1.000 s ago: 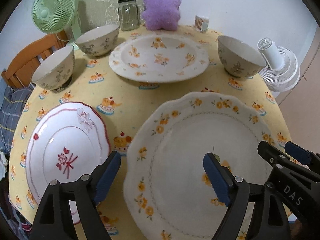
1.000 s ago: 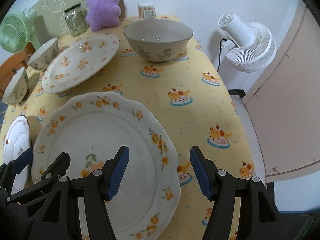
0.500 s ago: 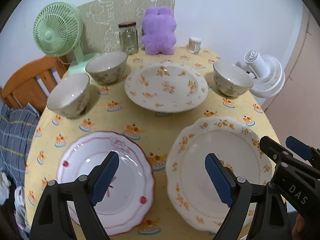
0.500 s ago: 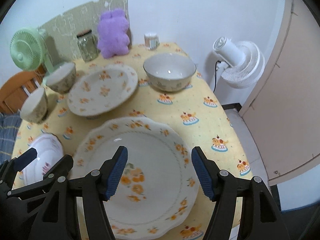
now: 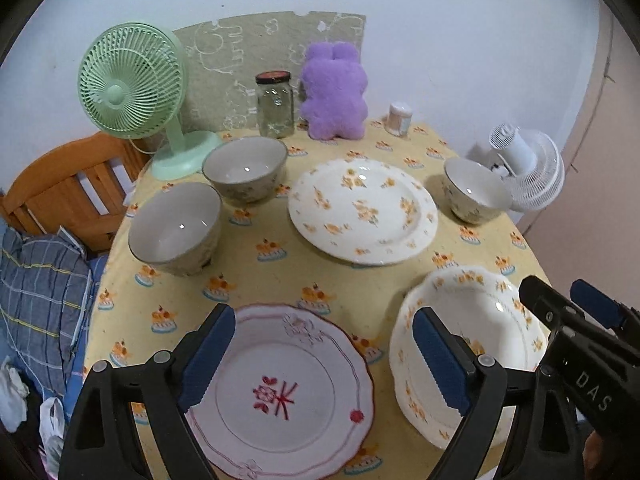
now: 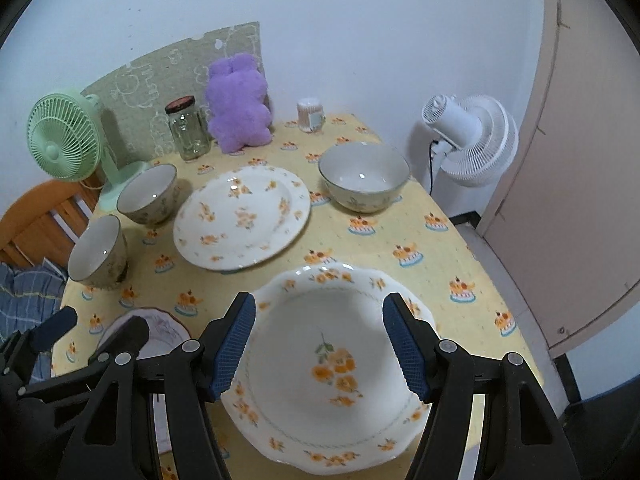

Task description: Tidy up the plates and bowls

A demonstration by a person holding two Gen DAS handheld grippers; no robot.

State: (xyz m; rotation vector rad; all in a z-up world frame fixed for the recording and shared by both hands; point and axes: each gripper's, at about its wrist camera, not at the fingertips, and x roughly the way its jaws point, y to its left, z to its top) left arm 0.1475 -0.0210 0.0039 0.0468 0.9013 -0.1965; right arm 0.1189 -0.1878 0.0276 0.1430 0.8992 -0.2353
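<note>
the desk (image 5: 256, 276) is round and covered with a yellow cloth printed with little cakes. along its far edge by the wall stand a green fan (image 5: 132, 92) at the far left, a glass jar (image 5: 275, 105), a purple plush toy (image 5: 334, 94) and a small cup of swabs (image 5: 400, 119). two bowls (image 5: 245, 170) (image 5: 175, 229) sit near the left edge, just beside each other. a flowered plate (image 5: 362, 212) lies in the middle, with a third bowl (image 5: 476, 192) by the right edge. at the near edge lie a red-trimmed plate (image 5: 288, 396) on the left and a scalloped flowered plate (image 6: 332, 364) on the right, close but apart.
</note>
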